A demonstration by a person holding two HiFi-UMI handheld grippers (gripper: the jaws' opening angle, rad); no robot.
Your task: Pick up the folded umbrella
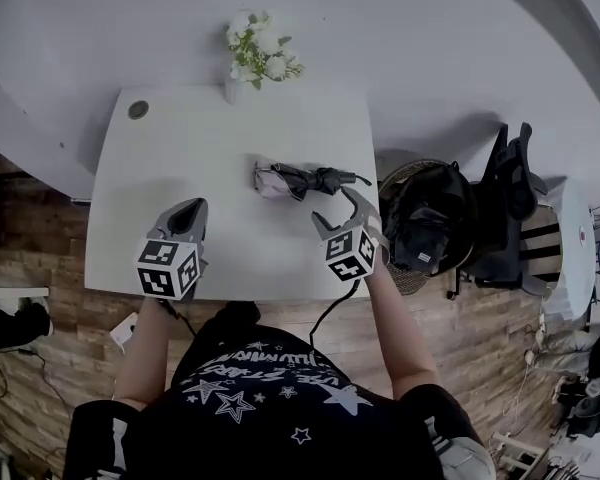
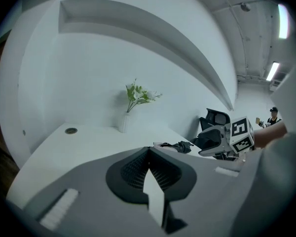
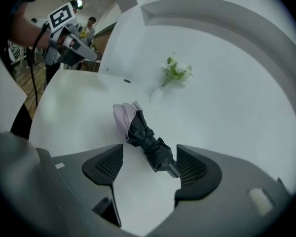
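The folded umbrella (image 1: 300,180), black with a pale pink fold at its left end, lies flat on the white table (image 1: 180,138). The right gripper view shows the umbrella (image 3: 140,132) just ahead. My right gripper (image 1: 337,208) stands open just in front of its handle end. That end reaches in between the fingertips, close to the right-hand finger (image 3: 190,167), and neither pad presses on it. My left gripper (image 1: 185,218) hovers over the table's front left, shut and empty. From there the umbrella (image 2: 177,145) is off to the right.
A white vase of flowers (image 1: 255,53) stands at the table's far edge, and a round cable grommet (image 1: 138,109) sits at the far left corner. A black bag in a basket (image 1: 430,218) and a black chair (image 1: 510,198) stand right of the table.
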